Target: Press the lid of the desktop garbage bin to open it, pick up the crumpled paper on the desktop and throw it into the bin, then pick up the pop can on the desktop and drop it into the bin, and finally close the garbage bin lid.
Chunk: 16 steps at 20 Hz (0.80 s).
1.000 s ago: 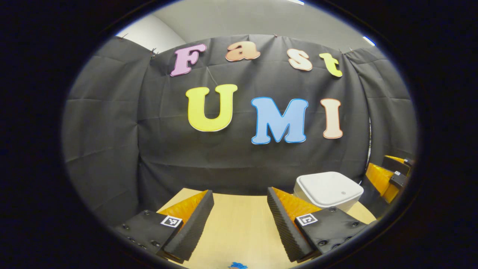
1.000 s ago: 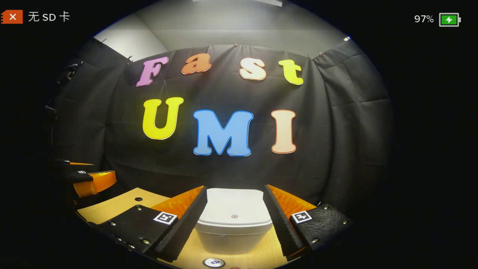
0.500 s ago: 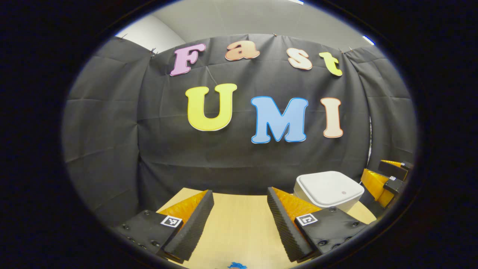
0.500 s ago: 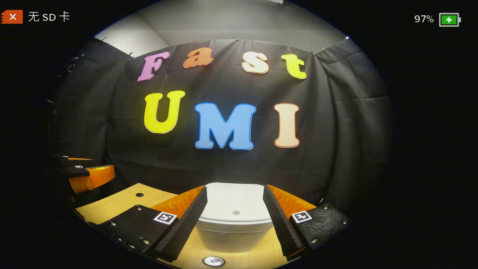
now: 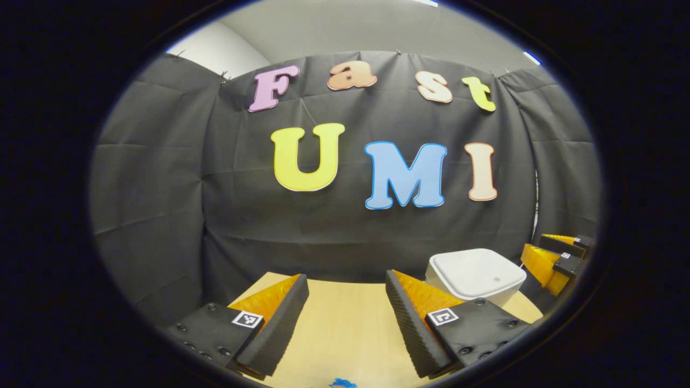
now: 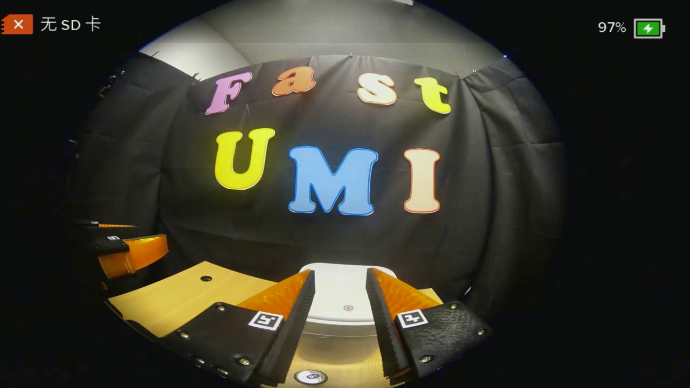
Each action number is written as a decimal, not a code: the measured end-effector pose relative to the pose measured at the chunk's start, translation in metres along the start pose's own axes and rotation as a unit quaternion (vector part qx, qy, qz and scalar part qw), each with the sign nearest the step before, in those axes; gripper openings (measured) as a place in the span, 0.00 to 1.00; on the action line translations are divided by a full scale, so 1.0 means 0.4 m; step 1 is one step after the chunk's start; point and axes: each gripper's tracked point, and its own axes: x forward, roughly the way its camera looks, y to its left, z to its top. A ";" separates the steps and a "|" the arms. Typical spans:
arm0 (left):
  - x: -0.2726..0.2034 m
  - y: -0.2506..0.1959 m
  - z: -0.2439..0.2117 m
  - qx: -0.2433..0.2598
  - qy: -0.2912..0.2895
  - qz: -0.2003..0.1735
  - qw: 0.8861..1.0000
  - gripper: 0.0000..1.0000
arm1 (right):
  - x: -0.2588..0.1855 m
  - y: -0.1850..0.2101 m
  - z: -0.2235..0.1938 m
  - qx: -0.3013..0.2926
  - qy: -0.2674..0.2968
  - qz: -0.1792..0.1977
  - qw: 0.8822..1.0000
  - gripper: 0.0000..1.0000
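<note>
Lining up over the closed bin lid (image 6: 340, 293) to press it, the right claw (image 6: 339, 318) stands partly open and empty, while the left claw (image 5: 345, 318) waits wide open, holding nothing.

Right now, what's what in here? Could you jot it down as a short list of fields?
bin: white desktop garbage bin on the wooden desktop
lid: shut, small round mark near its front edge
right gripper: open, fingers narrowed, aimed at the lid from in front
left gripper: open, holding nothing, over bare desktop, bin off to its right
stage: lid not yet pressed open
</note>
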 end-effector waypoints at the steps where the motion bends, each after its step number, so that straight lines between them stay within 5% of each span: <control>1: -0.002 0.000 0.002 0.001 -0.001 0.000 1.000 0.95 | -0.003 -0.002 -0.002 0.001 0.001 0.000 1.000 0.60; 5: -0.016 0.008 0.009 0.000 -0.007 0.007 1.000 0.95 | -0.010 -0.001 0.005 0.005 -0.001 -0.005 1.000 0.13; 7: -0.025 0.011 0.005 -0.001 -0.007 0.009 1.000 0.95 | 0.000 -0.006 0.003 -0.004 0.001 -0.015 1.000 0.11; 8: -0.026 0.012 0.004 -0.003 -0.006 0.010 1.000 0.95 | -0.010 -0.006 -0.002 -0.003 -0.001 -0.012 1.000 0.01; 16: -0.047 0.017 0.001 -0.003 -0.007 0.011 1.000 0.95 | -0.005 0.007 -0.024 0.008 0.016 -0.002 1.000 0.02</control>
